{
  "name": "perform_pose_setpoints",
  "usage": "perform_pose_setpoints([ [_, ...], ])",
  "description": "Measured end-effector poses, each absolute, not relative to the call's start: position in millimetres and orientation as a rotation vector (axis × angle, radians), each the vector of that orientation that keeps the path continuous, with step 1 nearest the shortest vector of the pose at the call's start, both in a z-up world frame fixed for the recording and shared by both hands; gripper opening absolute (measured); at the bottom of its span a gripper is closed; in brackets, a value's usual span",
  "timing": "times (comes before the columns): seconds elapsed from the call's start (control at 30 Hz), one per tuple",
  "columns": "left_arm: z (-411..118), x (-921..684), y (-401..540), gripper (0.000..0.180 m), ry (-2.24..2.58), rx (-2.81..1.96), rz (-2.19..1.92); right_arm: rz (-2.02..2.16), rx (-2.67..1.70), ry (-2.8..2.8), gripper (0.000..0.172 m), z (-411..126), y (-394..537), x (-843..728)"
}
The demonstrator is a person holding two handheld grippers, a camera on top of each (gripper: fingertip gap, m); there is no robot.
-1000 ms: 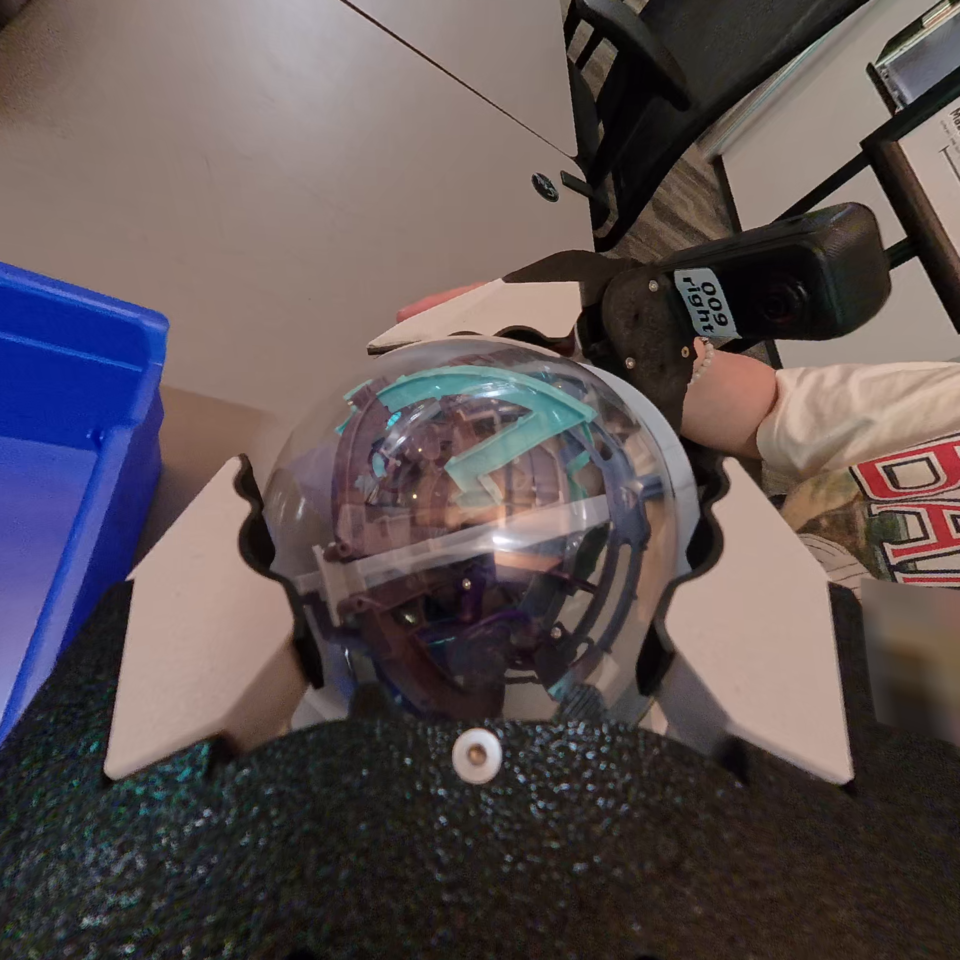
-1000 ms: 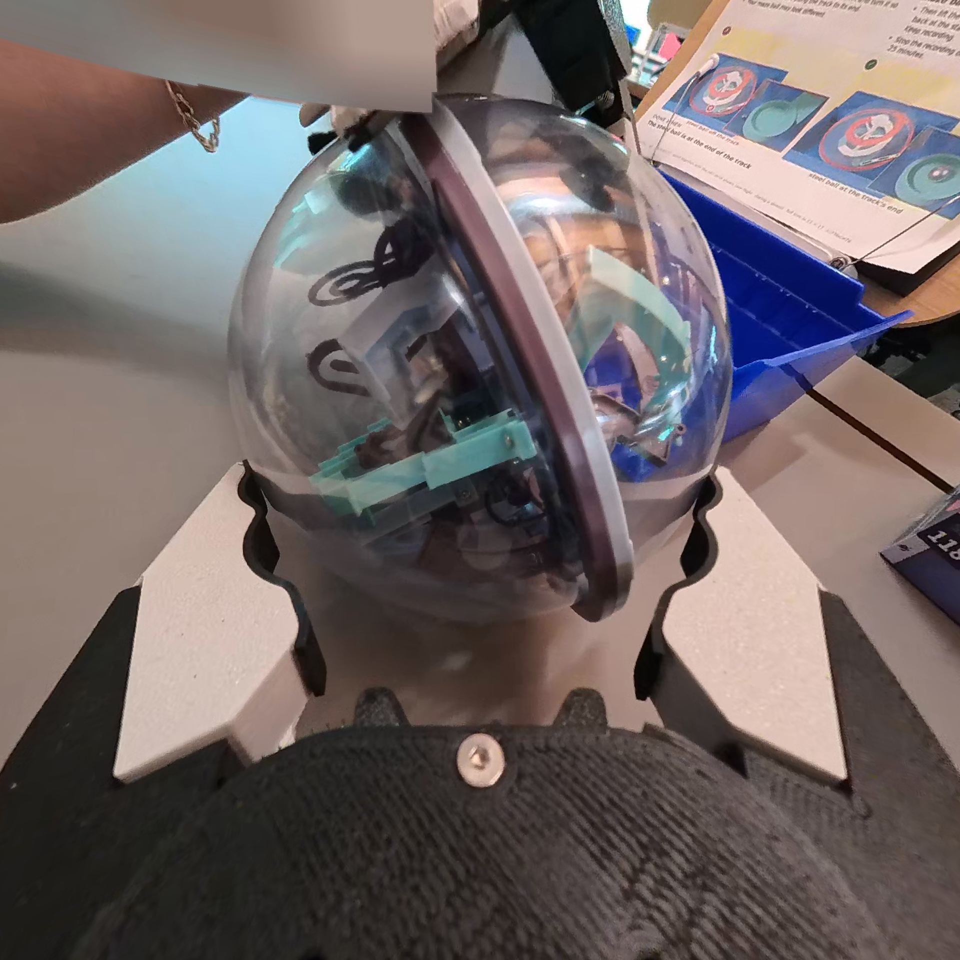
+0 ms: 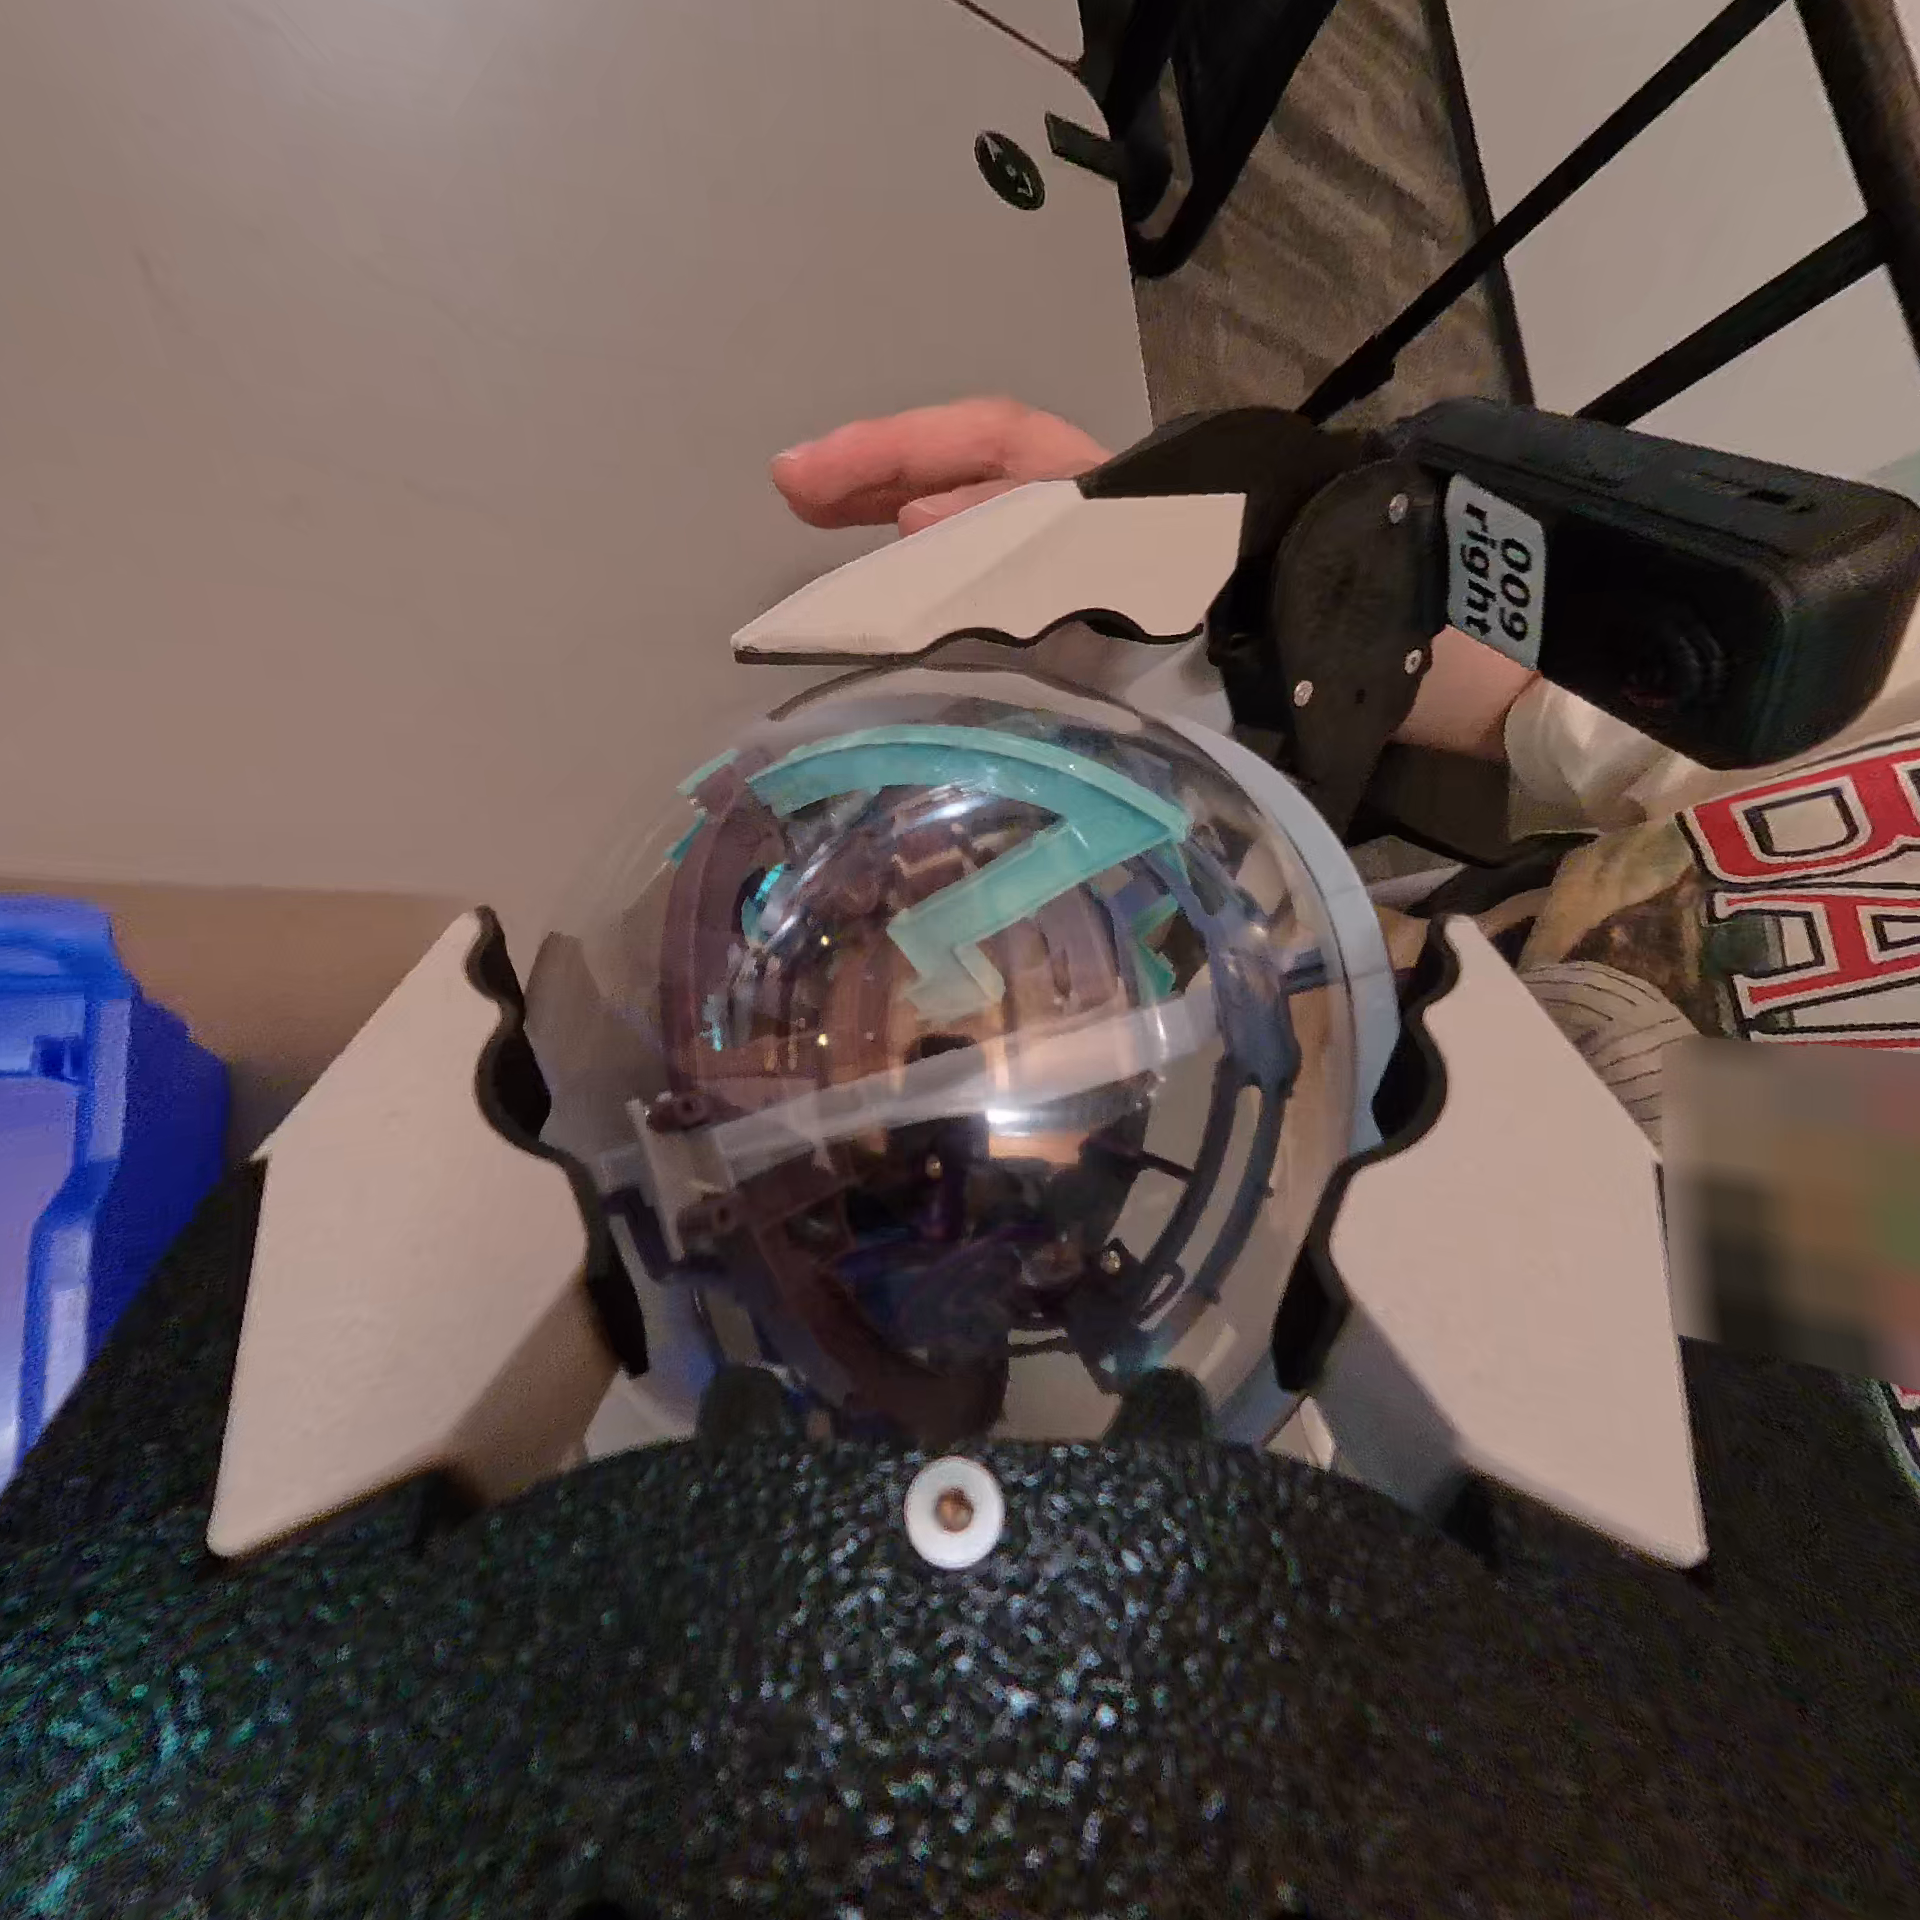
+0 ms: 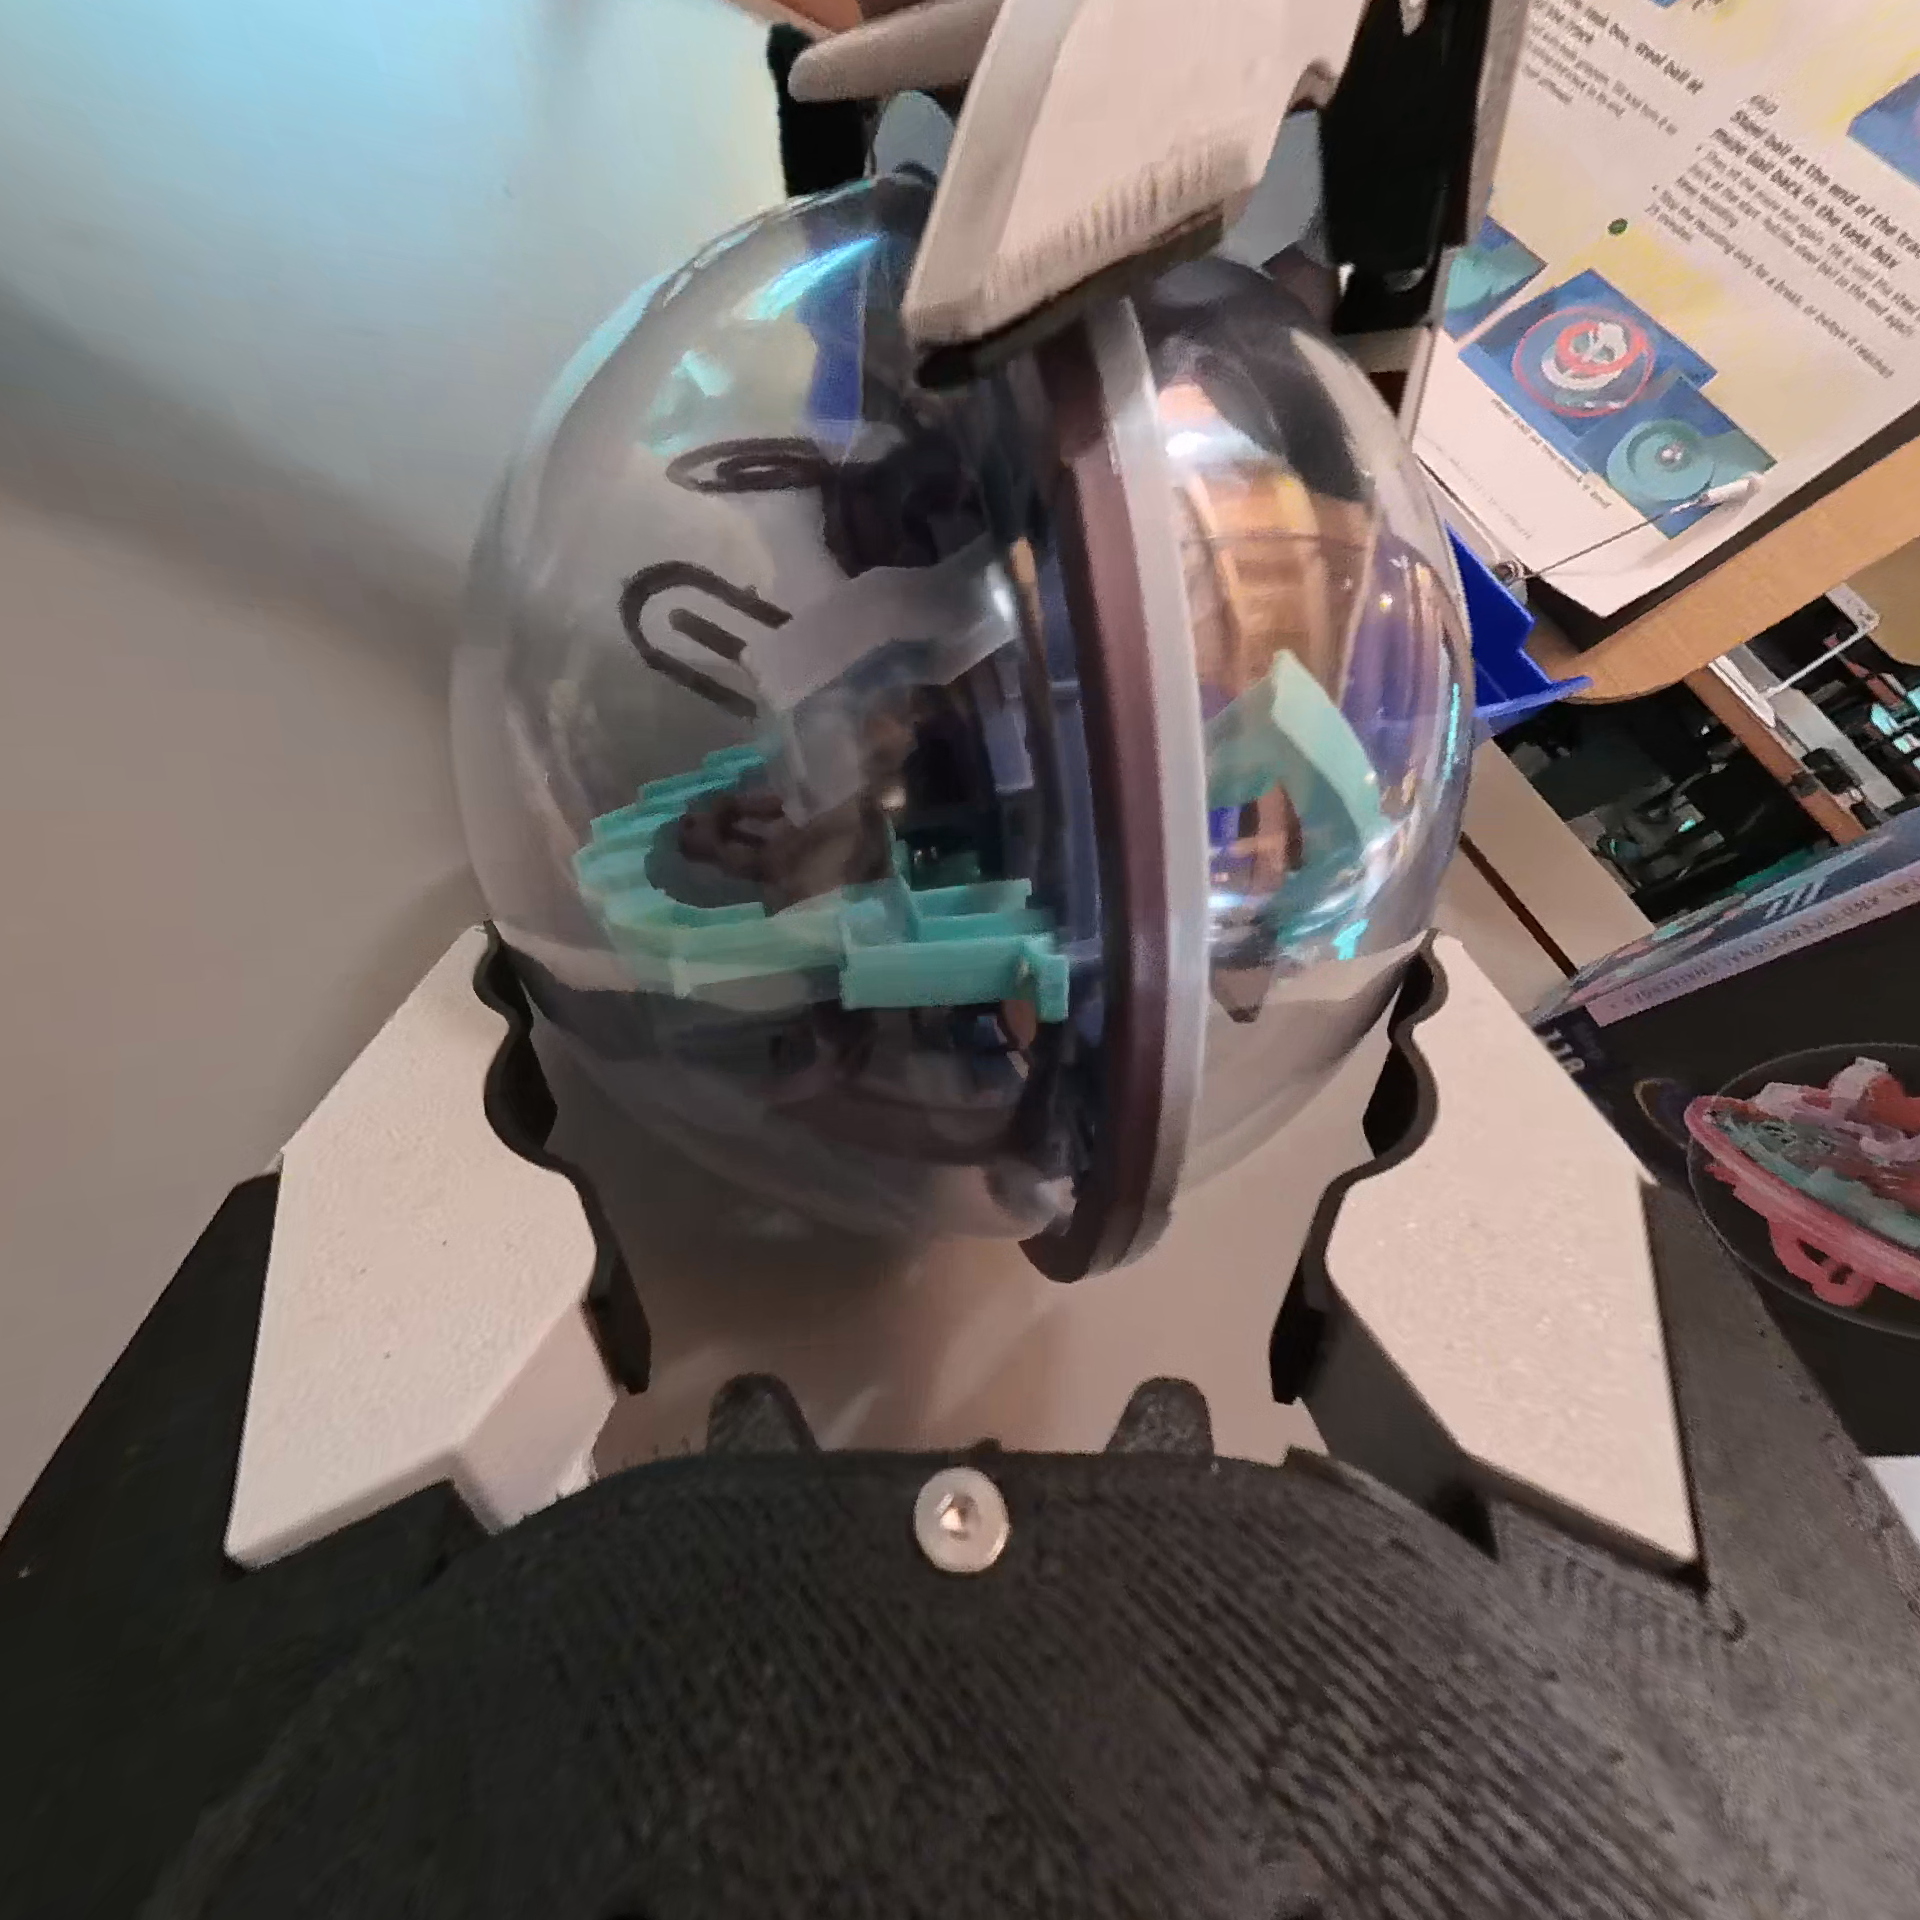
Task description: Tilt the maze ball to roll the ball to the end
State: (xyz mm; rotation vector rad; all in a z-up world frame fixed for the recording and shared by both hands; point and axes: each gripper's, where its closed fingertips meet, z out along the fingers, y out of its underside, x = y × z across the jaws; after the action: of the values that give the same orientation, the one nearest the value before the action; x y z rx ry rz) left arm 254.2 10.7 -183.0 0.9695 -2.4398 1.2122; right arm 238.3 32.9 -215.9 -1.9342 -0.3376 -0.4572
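One clear plastic maze ball with teal tracks sits clamped between two grippers' wide-spread fingers; only the right view shows the dark printed box.

A blue bin is seen at the left edge on the pale bench. A printed instruction sheet is propped at upper right, and a dark picture box lies below it. Black chair legs are seen beyond the bench.
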Motion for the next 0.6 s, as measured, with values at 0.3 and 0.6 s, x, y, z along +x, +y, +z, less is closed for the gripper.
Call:
perform_pose_setpoints([
  [0.3,-183.7,249.8,-7.9,0.158,-2.477,0.784,1.147,-0.521,-1.919,-0.358,0.155,-209.3,19.4,235.1],
  [0.6,-186.1,250.1,-13.1,0.158,-2.506,0.76,1.062,-0.521,-1.905,-0.294,0.155,-210.4,15.8,236.2],
])
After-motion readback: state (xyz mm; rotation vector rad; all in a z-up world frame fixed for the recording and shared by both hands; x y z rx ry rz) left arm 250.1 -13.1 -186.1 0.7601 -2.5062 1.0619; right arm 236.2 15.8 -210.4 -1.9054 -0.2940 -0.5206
